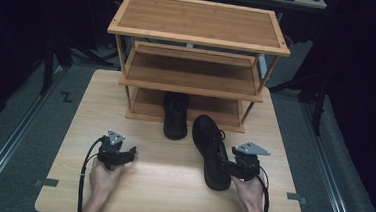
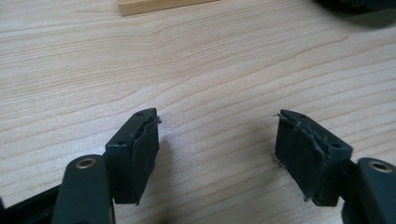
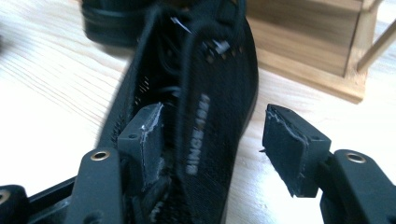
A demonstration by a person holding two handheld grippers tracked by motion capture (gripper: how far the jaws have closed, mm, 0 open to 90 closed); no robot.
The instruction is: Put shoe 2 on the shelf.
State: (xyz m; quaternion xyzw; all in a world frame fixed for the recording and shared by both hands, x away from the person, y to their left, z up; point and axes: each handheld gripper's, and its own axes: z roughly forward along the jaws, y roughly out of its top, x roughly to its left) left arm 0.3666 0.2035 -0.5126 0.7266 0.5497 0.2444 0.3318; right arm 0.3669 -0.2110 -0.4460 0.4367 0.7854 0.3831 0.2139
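On pale wood table (image 1: 170,185), both grippers spread, right gripper (image 3: 212,135) straddling black shoe (image 3: 205,93), dark room.

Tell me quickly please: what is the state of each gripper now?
Left gripper: open, holding nothing, over the bare table.
Right gripper: open, one of its fingers inside the near black shoe, the other outside; not closed on it.

Hidden and cut-off parts

The far shoe (image 1: 175,116) is tucking its front under the rack (image 1: 194,61), upper centre of the high view; the near shoe (image 3: 205,93) is blurring towards the top edge of the right gripper view, its heel running off the bottom.
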